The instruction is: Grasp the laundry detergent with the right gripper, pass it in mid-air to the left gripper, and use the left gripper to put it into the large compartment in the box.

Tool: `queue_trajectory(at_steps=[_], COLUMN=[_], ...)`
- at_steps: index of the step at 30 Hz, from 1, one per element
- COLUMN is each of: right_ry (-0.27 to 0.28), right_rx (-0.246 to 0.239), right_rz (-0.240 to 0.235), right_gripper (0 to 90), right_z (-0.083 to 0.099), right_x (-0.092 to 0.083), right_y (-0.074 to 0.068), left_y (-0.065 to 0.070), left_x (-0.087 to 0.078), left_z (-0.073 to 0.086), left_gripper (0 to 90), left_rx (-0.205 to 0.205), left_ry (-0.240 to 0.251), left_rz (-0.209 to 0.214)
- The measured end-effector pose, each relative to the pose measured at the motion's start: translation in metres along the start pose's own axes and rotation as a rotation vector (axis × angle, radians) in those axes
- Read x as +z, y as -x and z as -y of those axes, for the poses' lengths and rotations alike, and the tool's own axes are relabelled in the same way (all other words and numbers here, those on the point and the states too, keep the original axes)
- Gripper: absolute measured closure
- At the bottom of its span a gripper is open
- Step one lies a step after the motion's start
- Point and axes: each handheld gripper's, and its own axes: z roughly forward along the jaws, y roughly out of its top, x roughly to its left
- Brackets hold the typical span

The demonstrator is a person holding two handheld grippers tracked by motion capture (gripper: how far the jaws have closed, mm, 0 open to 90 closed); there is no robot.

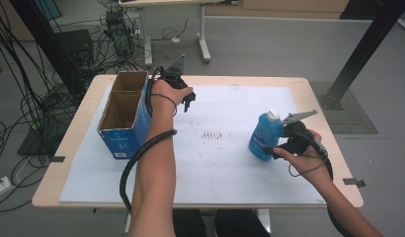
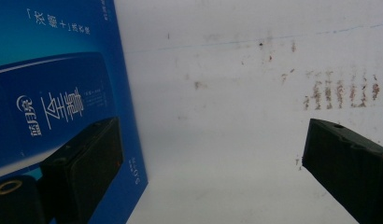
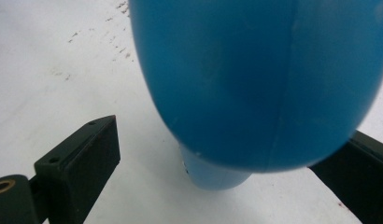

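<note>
A person sits at a wooden table [image 1: 72, 143] covered by a white mat [image 1: 215, 168], with a two-jaw gripper in each hand. The landmark here is a blue bottle [image 1: 264, 136] with a white cap, standing upright on the right part of the mat. The right gripper [image 1: 278, 149] is just to the right of the bottle, at its lower body. In the right gripper view its jaws are spread wide, one on each side of the bottle [image 3: 259, 84], with a clear gap at the left jaw; whether the other jaw touches is hard to tell. Well to the left of the bottle stands an open cardboard box [image 1: 124, 116] with blue sides. The left gripper [image 1: 188, 101] hovers just beside the box, between it and the bottle, its jaws released and empty over the stained mat [image 2: 227, 140].
</note>
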Motion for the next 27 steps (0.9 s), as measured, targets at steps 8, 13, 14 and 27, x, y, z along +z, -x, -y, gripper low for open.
queue_trajectory(at_steps=[8,13,14,27], right_ry=[0.028,0.044,0.044,0.090], right_rx=[0.010,0.010,0.010,0.026], right_rz=[0.018,0.037,0.037,0.060], right_gripper=[3.8,3.7,3.7,3.5], right_z=[0.005,0.006,0.006,0.009], right_x=[0.007,0.010,0.010,0.016], right_y=[0.003,0.003,0.003,-0.002], left_y=[0.000,0.002,0.002,0.000], left_x=[0.004,0.005,0.005,0.006], left_z=[0.000,0.000,0.000,0.001], left_gripper=[5.9,5.8,5.7,5.8], left_rx=[-0.001,0.001,0.001,0.000], left_ry=[-0.004,-0.006,-0.006,-0.008], left_rz=[-0.003,0.003,0.003,-0.008])
